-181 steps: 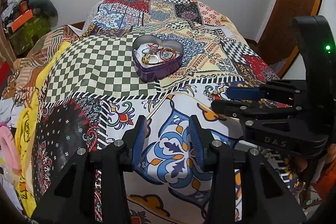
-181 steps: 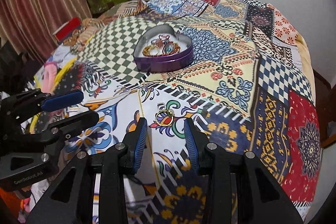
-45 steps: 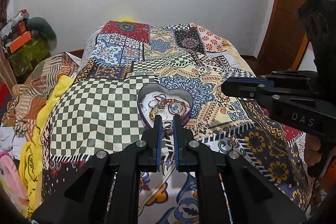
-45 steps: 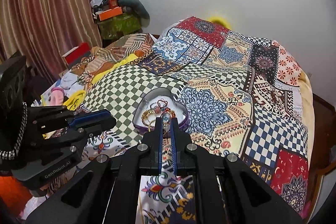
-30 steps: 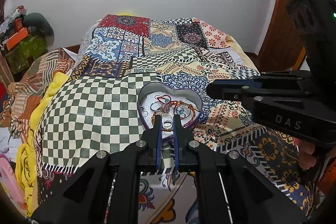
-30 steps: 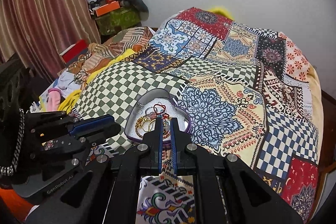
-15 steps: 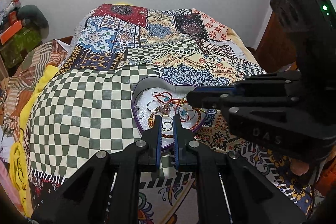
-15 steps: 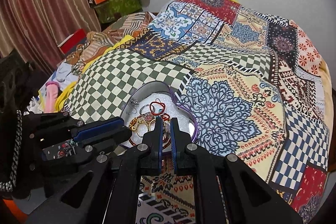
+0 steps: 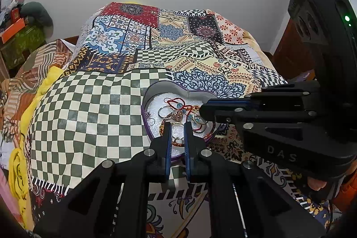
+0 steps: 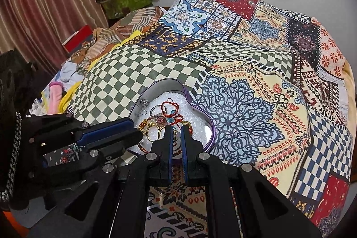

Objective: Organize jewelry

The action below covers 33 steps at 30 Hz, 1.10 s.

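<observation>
Rings [image 9: 177,140] pinched in the left claw [image 9: 177,126] and the right claw [image 10: 175,129], both held over the near side of the tin [image 9: 156,87] on the bed [image 9: 89,108], could be snagged on the cords [image 10: 170,107] there when released.

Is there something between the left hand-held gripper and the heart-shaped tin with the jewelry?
Nothing visible blocks it. The left hand-held gripper hangs right above the open heart-shaped tin, which has no lid on. The right hand-held gripper reaches over the tin from the side, close by but not under the left one.
</observation>
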### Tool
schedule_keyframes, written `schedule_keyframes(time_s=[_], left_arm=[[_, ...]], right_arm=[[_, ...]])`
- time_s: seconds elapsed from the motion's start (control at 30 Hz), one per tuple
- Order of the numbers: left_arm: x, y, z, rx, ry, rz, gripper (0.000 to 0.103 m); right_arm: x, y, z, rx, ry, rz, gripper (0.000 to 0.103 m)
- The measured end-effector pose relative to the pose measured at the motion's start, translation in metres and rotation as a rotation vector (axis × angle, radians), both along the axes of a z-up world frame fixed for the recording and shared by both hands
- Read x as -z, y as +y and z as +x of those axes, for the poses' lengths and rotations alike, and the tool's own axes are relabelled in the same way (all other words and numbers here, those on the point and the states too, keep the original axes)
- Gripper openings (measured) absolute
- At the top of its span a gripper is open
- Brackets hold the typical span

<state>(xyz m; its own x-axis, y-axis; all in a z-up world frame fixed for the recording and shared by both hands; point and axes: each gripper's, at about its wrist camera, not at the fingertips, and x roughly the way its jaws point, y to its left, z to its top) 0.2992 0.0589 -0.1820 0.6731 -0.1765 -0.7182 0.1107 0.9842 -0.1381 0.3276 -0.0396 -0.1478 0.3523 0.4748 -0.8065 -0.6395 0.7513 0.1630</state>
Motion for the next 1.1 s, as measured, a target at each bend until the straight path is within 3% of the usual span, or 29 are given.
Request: schedule_keyframes(time_s=[0.13,0.3,0.57,0.8,1.03,1.1], left_arm=[[-0.004,0.002,-0.003,-0.010,0.002,0.000,0.009],[-0.020,0.007,-0.015,-0.033,-0.026,-0.007,0.014],[-0.063,0.012,-0.048,-0.075,-0.111,-0.001,0.017],[-0.121,0.003,-0.103,-0.100,-0.253,0.022,0.017],[-0.184,-0.005,-0.171,-0.121,-0.441,0.018,0.017],[-0.201,-0.007,-0.194,-0.130,-0.506,0.019,0.022]], right_arm=[[-0.008,0.000,-0.007,0.000,-0.023,-0.008,0.009],[-0.026,-0.004,-0.020,0.014,-0.085,-0.009,0.022],[-0.067,-0.021,-0.050,0.049,-0.184,0.017,0.022],[-0.122,-0.046,-0.092,0.102,-0.305,0.108,0.022],[-0.188,-0.072,-0.166,0.162,-0.515,0.235,0.022],[-0.202,-0.081,-0.188,0.182,-0.572,0.278,0.022]])
